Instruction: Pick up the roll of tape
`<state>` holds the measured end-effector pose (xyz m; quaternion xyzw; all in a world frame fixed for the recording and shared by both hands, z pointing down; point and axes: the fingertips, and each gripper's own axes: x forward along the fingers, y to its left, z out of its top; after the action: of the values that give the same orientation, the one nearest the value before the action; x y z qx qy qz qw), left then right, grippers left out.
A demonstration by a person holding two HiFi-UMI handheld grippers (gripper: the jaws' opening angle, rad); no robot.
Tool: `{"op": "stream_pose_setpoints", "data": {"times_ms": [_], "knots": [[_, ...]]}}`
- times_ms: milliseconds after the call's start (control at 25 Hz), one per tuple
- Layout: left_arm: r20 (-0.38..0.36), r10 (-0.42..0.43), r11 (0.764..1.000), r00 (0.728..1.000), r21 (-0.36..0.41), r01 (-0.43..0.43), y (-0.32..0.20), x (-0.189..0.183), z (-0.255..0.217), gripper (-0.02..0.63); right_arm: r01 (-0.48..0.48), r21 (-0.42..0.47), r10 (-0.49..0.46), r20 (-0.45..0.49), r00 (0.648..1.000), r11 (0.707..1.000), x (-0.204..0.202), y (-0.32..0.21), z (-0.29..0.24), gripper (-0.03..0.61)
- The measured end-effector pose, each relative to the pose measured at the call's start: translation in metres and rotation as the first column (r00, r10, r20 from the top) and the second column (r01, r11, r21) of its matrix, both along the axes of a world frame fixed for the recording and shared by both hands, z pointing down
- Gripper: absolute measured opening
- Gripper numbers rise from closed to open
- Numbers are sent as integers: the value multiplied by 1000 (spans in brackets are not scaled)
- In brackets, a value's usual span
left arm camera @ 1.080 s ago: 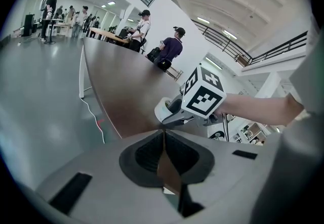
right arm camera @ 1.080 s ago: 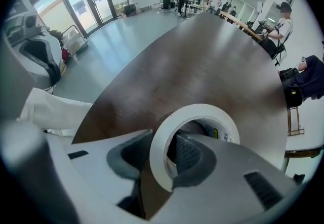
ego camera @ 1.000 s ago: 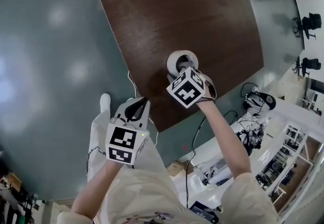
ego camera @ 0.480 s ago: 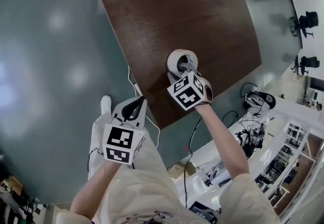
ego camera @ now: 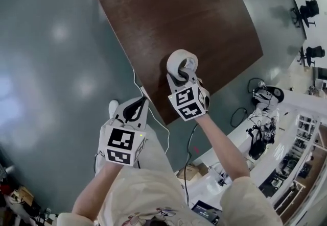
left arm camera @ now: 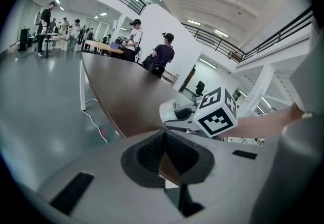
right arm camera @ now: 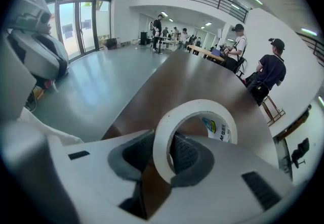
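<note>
Tape roll sits upright on its edge over the brown surface, close to that surface's near edge, in the right gripper. Its fingers have just been closing and pinch the roll's wall, one inside the ring, one outside. The left gripper hovers beyond the surface's near edge, over the grey floor, fingers clenched together on nothing.

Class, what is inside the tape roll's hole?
One pad of the right gripper, whose jaws have just been closing on the roll of tape; a printed label; table behind. The pad hides the wall it presses.
</note>
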<state>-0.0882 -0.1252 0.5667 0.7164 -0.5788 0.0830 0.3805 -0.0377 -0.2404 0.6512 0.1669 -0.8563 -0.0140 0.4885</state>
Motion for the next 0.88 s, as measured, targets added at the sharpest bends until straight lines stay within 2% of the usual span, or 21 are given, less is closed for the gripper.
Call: {"op": "stream_pose_setpoints", "data": {"times_ms": [280, 480, 680, 880], "knots": [[26, 39, 998, 999, 42, -40, 16, 1, -37, 8, -34, 31, 29, 144, 989, 999, -5, 33, -65, 94], [43, 73, 994, 996, 76, -76, 34, 8, -77, 6, -47, 70, 30, 227, 973, 996, 3, 64, -134, 94], [43, 97, 988, 994, 116, -101, 50, 17, -113, 6, -69, 103, 36, 297, 954, 992, 16, 95, -192, 94], [29, 115, 979, 993, 163, -118, 75, 19, -141, 6, -104, 145, 53, 321, 946, 984, 29, 133, -238, 94]]}}
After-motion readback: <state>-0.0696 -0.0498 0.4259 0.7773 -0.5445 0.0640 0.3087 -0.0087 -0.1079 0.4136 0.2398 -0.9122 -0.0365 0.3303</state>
